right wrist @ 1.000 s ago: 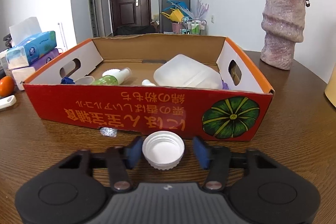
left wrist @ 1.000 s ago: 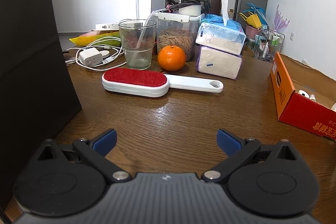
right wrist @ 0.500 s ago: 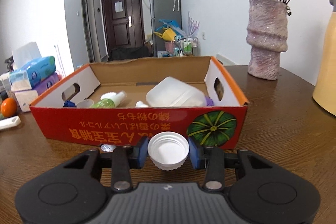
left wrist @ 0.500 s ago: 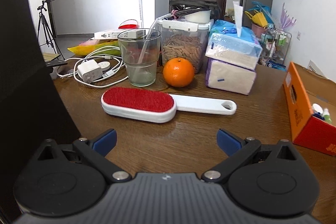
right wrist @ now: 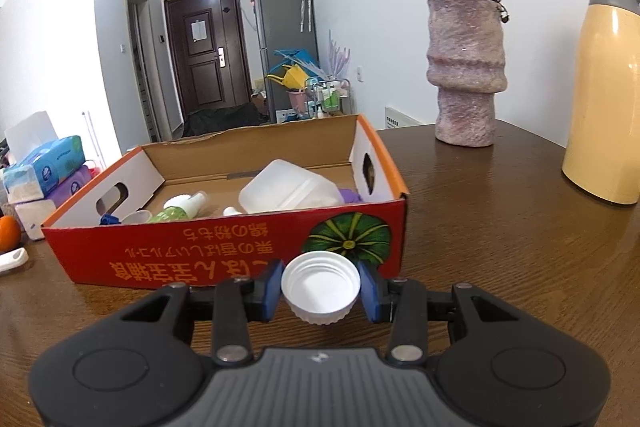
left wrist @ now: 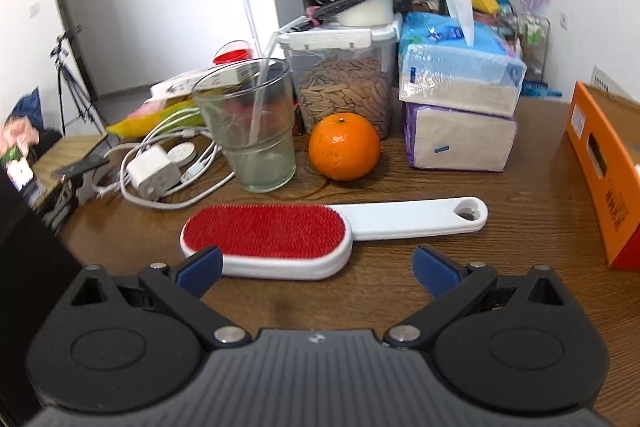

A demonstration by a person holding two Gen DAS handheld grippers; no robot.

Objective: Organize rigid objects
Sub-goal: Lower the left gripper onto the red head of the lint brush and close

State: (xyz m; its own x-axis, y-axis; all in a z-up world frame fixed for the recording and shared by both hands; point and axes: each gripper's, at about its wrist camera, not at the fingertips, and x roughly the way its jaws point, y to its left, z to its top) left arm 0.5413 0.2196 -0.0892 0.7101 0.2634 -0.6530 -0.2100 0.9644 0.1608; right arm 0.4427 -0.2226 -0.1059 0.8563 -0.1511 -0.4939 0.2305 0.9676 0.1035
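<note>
The right gripper (right wrist: 321, 293) was clenched on a white cap (right wrist: 321, 287), its blue pads pressing the rim at three and nine o'clock, open side facing the camera. The cap hung in front of the near wall of the cardboard box (right wrist: 224, 251), which already held a clear plastic tub (right wrist: 290, 189), a small green bottle (right wrist: 180, 209) and other small pieces.

The left gripper (left wrist: 316, 267) was released, jaws wide with nothing between them. It pointed at the lint brush (left wrist: 264, 241), which lay flat on the table (left wrist: 500, 227) at twelve o'clock, its handle running toward two o'clock. The left pad (left wrist: 200, 265) overlapped the brush head's near corner; whether it touched could not be told.

The likely risks: the cap was pinched only across its thin rim, so a tilt or bump on the box wall could pop it loose to roll across the table. The brush sat close before the glass (left wrist: 256, 131), the orange (left wrist: 344, 147) and the charger cable (left wrist: 160, 171), so a push instead of a clean grip could shove it into them.
</note>
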